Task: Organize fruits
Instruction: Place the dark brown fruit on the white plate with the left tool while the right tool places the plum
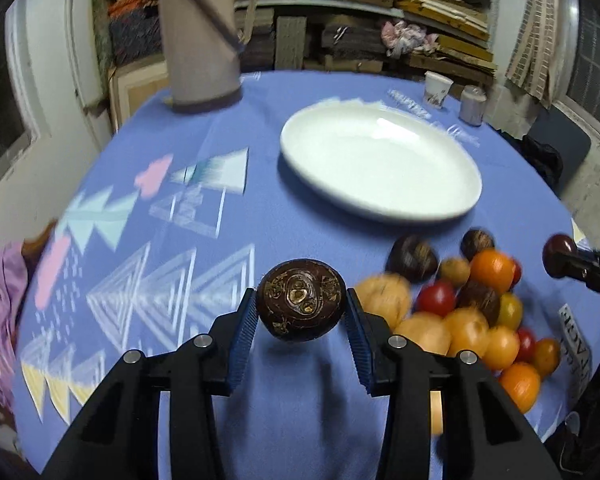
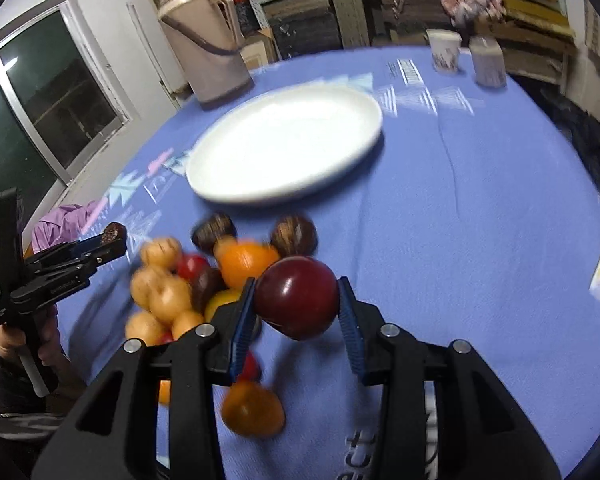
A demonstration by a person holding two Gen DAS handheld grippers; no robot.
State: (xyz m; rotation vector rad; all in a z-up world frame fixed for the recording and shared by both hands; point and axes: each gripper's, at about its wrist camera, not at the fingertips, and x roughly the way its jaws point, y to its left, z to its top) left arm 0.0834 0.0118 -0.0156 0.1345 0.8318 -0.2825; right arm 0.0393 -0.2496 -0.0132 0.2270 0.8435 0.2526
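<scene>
My left gripper is shut on a dark brown round fruit and holds it above the blue tablecloth. My right gripper is shut on a dark red plum, held above the cloth beside the fruit pile. The pile holds several orange, yellow, red and brown fruits; it also shows in the left wrist view. An empty white plate lies beyond the pile, also seen in the right wrist view. The right gripper with its plum shows at the right edge; the left gripper shows at the left.
A beige thermos jug stands at the table's far left. A paper cup and a small jar stand at the far right. A purple cloth lies at the left edge. Stacked boards fill the shelves behind.
</scene>
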